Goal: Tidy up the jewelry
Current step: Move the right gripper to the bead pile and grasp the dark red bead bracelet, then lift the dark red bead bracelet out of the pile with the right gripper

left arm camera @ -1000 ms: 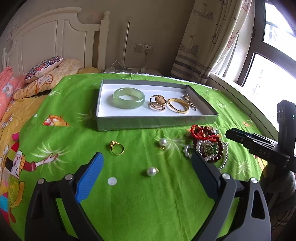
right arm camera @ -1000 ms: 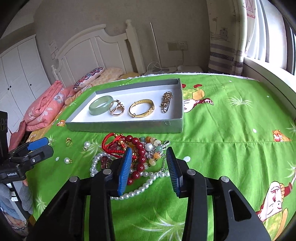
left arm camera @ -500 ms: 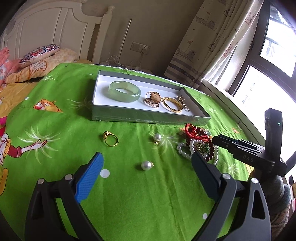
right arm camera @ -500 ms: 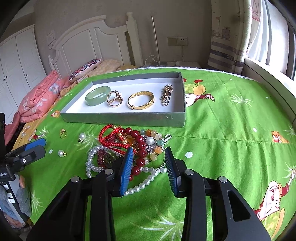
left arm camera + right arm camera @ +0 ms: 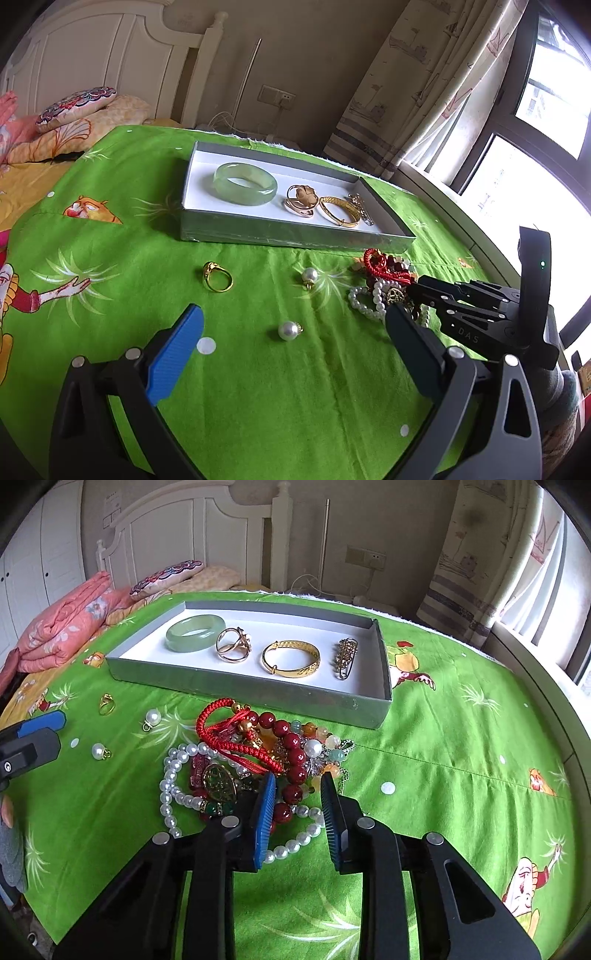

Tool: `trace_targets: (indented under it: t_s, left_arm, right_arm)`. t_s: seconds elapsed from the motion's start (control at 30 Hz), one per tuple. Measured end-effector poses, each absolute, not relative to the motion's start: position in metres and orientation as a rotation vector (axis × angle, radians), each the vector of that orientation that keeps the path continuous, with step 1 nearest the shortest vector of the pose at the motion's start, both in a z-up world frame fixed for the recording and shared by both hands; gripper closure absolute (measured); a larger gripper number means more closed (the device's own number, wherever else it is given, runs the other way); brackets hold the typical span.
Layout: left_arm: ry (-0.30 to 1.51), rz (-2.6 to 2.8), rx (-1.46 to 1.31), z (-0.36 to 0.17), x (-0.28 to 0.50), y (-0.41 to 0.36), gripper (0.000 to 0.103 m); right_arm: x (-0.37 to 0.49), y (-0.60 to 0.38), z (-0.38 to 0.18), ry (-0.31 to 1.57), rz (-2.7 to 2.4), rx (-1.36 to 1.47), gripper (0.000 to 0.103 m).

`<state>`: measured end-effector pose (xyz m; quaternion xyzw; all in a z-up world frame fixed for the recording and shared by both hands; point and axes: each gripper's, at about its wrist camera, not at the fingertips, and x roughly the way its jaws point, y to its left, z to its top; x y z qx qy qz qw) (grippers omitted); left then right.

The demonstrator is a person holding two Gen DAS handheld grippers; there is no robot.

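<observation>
Lowered onto the bead pile (image 5: 266,760), the right gripper (image 5: 297,794) fingers gape; four pieces in tray (image 5: 255,698), two loose pearls.

Tangled bead pile (image 5: 266,760) beside grey tray (image 5: 258,698), bangles inside

Daylight from a dark-framed window (image 5: 535,122) falls past patterned curtains (image 5: 413,85) toward a white headboard (image 5: 110,62).

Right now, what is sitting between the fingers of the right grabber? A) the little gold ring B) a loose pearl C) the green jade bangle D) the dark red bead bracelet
D: the right gripper is open over the tangled pile, and the dark red bead bracelet runs into the gap between its fingers, while the bangle lies in the gray tray.
</observation>
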<state>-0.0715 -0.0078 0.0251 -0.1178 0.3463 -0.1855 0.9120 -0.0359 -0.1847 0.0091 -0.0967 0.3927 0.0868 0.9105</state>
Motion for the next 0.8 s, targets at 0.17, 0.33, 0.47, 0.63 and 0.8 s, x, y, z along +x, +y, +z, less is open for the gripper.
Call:
trace_targets:
  t_s: [0.17,0.33,0.47,0.63,0.8]
  left_arm:
    - [0.712,-0.385,-0.245,0.026,-0.072,-0.008,0.005]
    - [0.708,-0.388,-0.248,0.026,-0.073,-0.008,0.005]
    - [0.707,-0.389,-0.249,0.026,-0.073,-0.008,0.005]
    - [0.706,-0.389,-0.251,0.027,-0.073,-0.008,0.005]
    - [0.703,-0.389,-0.253,0.027,-0.073,-0.007,0.005]
  right_arm:
    - [-0.038,-0.177,0.008,0.810,0.208,-0.233,0.084]
    - [-0.033,-0.193,0.009,0.833,0.258,-0.121,0.083]
    - [-0.031,-0.206,0.009,0.851,0.292,-0.030,0.083]
    - [-0.032,-0.199,0.009,0.849,0.292,-0.062,0.083]
    - [-0.034,-0.204,0.011,0.835,0.314,-0.022,0.090]
